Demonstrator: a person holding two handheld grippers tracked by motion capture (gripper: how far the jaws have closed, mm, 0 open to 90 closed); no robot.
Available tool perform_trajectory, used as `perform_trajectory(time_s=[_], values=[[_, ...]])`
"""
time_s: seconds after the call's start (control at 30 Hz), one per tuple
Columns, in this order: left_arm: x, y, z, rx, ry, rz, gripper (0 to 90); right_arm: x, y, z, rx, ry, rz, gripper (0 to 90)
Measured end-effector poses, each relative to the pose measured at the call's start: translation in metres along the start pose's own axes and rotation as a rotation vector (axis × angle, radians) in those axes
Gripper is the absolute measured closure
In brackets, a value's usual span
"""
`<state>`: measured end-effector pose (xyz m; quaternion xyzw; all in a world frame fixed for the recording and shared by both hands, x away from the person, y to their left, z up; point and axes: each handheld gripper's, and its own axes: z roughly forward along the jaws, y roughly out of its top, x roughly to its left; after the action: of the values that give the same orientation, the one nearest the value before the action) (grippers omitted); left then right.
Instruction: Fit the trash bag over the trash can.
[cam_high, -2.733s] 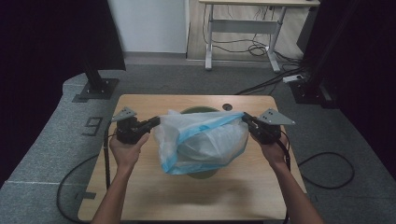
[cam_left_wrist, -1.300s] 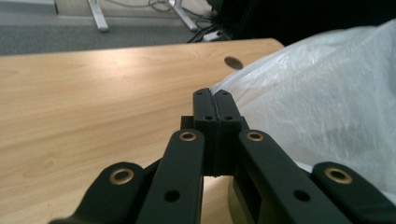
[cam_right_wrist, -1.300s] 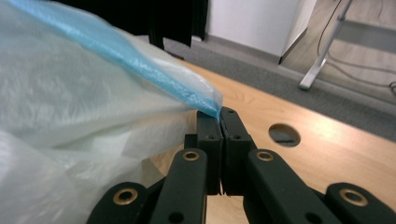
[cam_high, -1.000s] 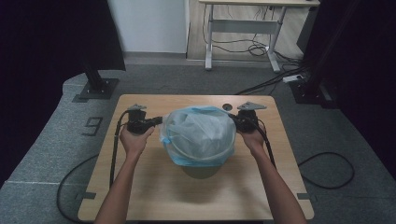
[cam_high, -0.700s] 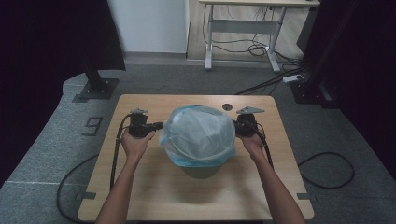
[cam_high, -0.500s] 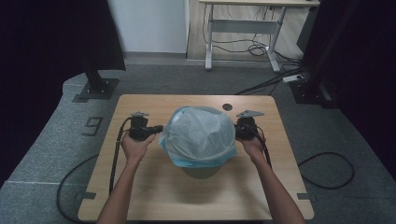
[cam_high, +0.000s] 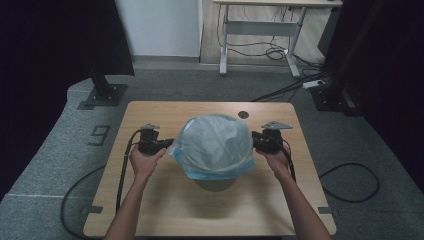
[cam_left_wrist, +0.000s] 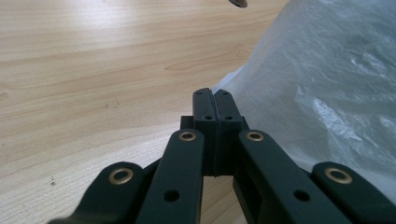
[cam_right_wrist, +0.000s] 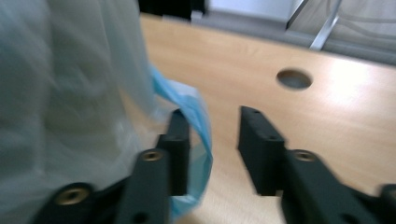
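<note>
On the bench (cam_high: 165, 210), the plastic bag (cam_high: 215, 145) hides most of the bin (cam_high: 215, 184). Left claw (cam_left_wrist: 214, 105) is pinched tight at the bag's edge. Right claw (cam_right_wrist: 212, 135), blurred, has just been opening, blue hem (cam_right_wrist: 198, 116) loose between its jaws.

The high view looks forward and down from above the person's side of the tabletop (cam_high: 165, 210), far enough off to take in all 4 edges and the floor past them. The left gripper view sits low and very near, looking along its jaws at the plastic bag (cam_left_wrist: 336, 88). The right gripper view, equally near, faces the far edge. All 3 views share the bag (cam_high: 215, 145) (cam_right_wrist: 60, 93) and the tabletop.
</note>
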<state>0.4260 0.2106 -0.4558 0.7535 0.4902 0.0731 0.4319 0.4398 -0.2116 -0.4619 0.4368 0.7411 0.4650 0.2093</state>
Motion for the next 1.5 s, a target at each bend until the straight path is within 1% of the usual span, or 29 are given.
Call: perform_trajectory(time_s=[0.03,0.07,0.1,0.13,0.17,0.23,0.3,0.33,0.4,0.47,0.53,0.6,0.67,0.73,0.8,0.9,0.93,1.07,1.1,1.17,1.23,1.27,1.3,1.33,1.37,1.4,1.43,1.5], values=[[0.0,0.0,-0.001,-0.002,0.005,0.0,89.8,0.0,0.001,-0.003,-0.015,-0.008,0.008,57.0],[0.0,0.0,-0.002,-0.006,0.008,0.0,89.8,0.0,0.003,-0.007,-0.036,-0.03,0.021,54.2],[0.001,-0.001,-0.003,-0.008,0.009,-0.006,89.8,-0.001,0.004,-0.011,-0.062,-0.058,0.039,50.4],[0.002,-0.001,-0.004,-0.011,0.009,-0.008,89.8,-0.003,0.006,-0.016,-0.086,-0.068,0.065,48.7],[0.003,-0.001,-0.004,-0.013,0.009,-0.011,89.8,-0.005,0.007,-0.021,-0.106,-0.063,0.09,48.3],[0.004,-0.002,-0.006,-0.016,0.008,-0.016,89.8,-0.008,0.009,-0.031,-0.14,-0.068,0.109,47.7],[0.004,-0.002,-0.007,-0.018,0.008,-0.016,89.8,-0.008,0.01,-0.043,-0.158,-0.038,0.116,47.1],[0.004,-0.003,-0.008,-0.02,0.009,-0.016,89.8,-0.007,0.01,-0.048,-0.161,-0.028,0.111,46.6],[0.004,-0.003,-0.009,-0.022,0.008,-0.015,89.8,0.001,0.007,-0.064,-0.182,0.012,0.077,45.5],[0.005,-0.004,-0.009,-0.024,0.007,-0.02,89.8,0.009,0.002,-0.078,-0.191,0.04,0.046,43.3],[0.005,-0.004,-0.009,-0.025,0.006,-0.023,89.8,0.018,-0.004,-0.09,-0.193,0.07,0.028,41.5],[0.004,-0.004,-0.009,-0.025,0.007,-0.019,89.8,0.029,-0.009,-0.101,-0.191,0.113,0.002,39.6],[0.003,-0.004,-0.009,-0.025,0.008,-0.02,89.8,0.036,-0.013,-0.107,-0.186,0.154,-0.004,37.2],[0.003,-0.004,-0.01,-0.026,0.01,-0.021,89.8,0.044,-0.017,-0.112,-0.179,0.197,-0.008,34.4],[0.002,-0.004,-0.011,-0.027,0.012,-0.021,89.8,0.054,-0.021,-0.115,-0.182,0.216,-0.007,29.3],[0.002,-0.005,-0.012,-0.032,0.013,-0.022,89.8,0.066,-0.025,-0.116,-0.183,0.246,-0.015,24.6],[0.002,-0.005,-0.013,-0.032,0.013,-0.021,89.8,0.072,-0.026,-0.116,-0.179,0.266,-0.018,23.6],[0.002,-0.005,-0.016,-0.036,0.015,-0.022,89.8,0.088,-0.032,-0.113,-0.167,0.305,-0.029,21.4],[0.001,-0.006,-0.016,-0.037,0.015,-0.021,89.8,0.092,-0.034,-0.112,-0.163,0.303,-0.036,21.0],[0.001,-0.005,-0.017,-0.037,0.014,-0.022,89.8,0.099,-0.037,-0.109,-0.157,0.282,-0.051,21.0],[0.001,-0.005,-0.018,-0.038,0.013,-0.023,89.8,0.102,-0.038,-0.106,-0.147,0.267,-0.046,23.4],[0.001,-0.005,-0.018,-0.039,0.013,-0.023,89.8,0.104,-0.038,-0.104,-0.145,0.256,-0.053,27.3],[0.001,-0.005,-0.019,-0.041,0.013,-0.023,89.8,0.105,-0.038,-0.103,-0.144,0.246,-0.059,33.2],[0.001,-0.005,-0.019,-0.042,0.013,-0.022,89.8,0.106,-0.039,-0.103,-0.15,0.245,-0.063,40.8],[0.001,-0.006,-0.02,-0.044,0.012,-0.022,89.7,0.108,-0.04,-0.104,-0.159,0.248,-0.075,47.4],[0.001,-0.006,-0.02,-0.044,0.011,-0.021,89.8,0.11,-0.041,-0.105,-0.167,0.247,-0.096,56.2],[0.001,-0.006,-0.02,-0.044,0.012,-0.02,89.8,0.111,-0.042,-0.106,-0.177,0.246,-0.113,61.6],[0.001,-0.006,-0.021,-0.045,0.011,-0.021,89.8,0.114,-0.043,-0.108,-0.183,0.236,-0.126,70.4]])
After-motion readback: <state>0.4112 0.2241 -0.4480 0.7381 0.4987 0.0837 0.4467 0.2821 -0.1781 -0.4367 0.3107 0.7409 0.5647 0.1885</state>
